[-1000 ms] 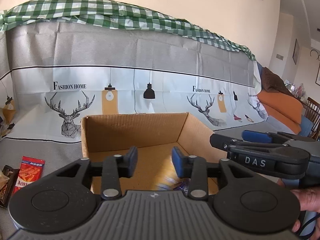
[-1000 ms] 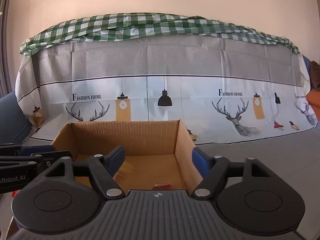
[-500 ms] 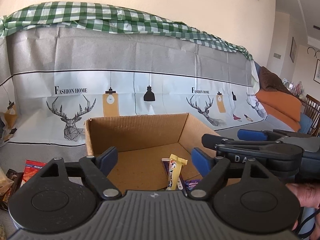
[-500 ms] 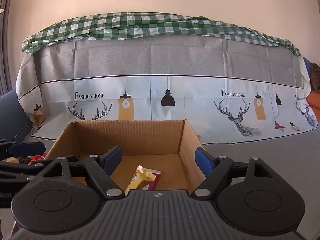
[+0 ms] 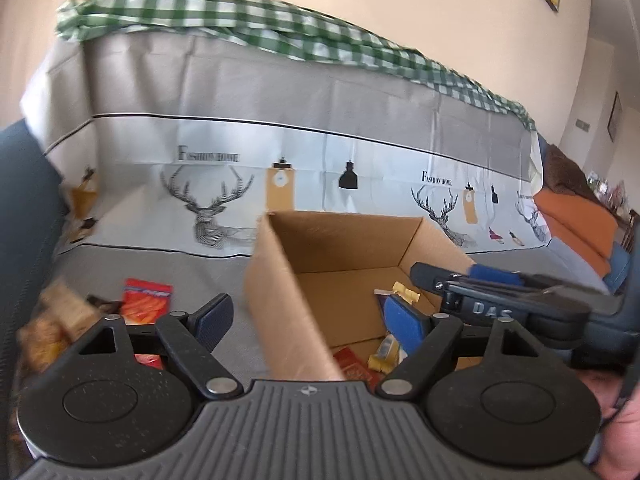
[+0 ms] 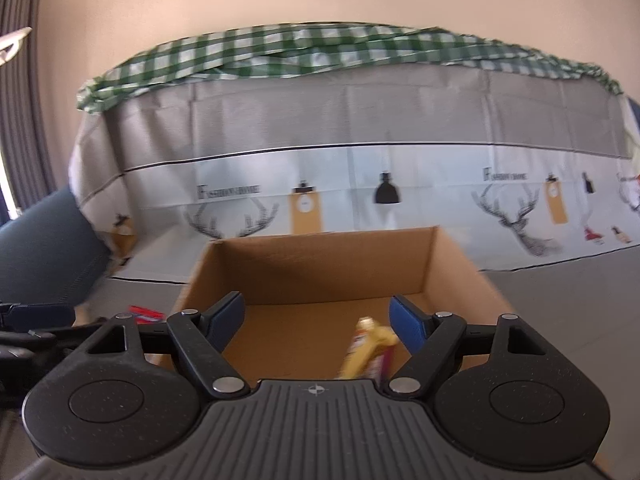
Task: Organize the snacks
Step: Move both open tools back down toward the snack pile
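Grey deer-print cloth (image 5: 168, 272) carries my cardboard box (image 5: 280, 300); loose snacks (image 5: 146, 300) lie left of it. Left gripper (image 5: 308, 316) and right gripper (image 6: 316, 318), empty, are both narrowing. Risk: clipping the box wall, shoving it.

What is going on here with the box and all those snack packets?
A person holds a gripper in each hand, sorting snacks into a cardboard box. A yellow packet and a red one already lie inside. More snacks, including a red packet, wait on the grey cover left of the box. The left gripper and right gripper are both empty, jaws closing a little with nothing between the pads.
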A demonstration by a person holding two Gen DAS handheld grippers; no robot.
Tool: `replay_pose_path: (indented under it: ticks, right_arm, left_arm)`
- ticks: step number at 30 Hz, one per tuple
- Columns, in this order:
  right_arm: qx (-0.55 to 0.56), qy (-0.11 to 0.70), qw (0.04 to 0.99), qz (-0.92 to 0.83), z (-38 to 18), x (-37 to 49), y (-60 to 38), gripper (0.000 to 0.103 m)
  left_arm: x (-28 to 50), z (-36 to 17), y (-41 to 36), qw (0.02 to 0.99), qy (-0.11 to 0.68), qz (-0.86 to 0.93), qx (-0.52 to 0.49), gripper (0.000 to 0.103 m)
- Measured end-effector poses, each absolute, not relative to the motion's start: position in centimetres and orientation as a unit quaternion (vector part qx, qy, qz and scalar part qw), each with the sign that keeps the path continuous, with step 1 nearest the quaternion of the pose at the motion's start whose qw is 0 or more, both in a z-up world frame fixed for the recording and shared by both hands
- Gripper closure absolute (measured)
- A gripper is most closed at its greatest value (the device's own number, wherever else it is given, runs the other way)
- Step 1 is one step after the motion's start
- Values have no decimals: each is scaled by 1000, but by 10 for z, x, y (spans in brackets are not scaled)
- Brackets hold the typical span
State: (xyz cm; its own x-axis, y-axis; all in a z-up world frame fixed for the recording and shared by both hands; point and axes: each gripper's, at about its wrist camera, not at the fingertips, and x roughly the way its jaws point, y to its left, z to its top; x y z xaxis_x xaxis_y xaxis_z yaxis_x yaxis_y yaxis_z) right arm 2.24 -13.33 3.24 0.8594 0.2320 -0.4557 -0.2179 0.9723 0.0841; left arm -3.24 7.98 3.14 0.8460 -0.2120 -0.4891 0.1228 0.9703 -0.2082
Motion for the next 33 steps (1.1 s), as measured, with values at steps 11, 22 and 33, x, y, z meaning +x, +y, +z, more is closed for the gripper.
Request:
replay_pose_path:
  ticks: [11,22,33]
  right_arm:
    - [83,224,925,295,40,-8,-55,79]
    - [144,379,855,323,-21,10,27,78]
    - [129,442,847,266,-66,44,67,70]
  left_arm:
    - [-98,36,183,971,217,56,-82,79]
    - [-98,-4,246,916,281,138,-251,74]
    - [-62,-32,236,883,386,135,-230,33]
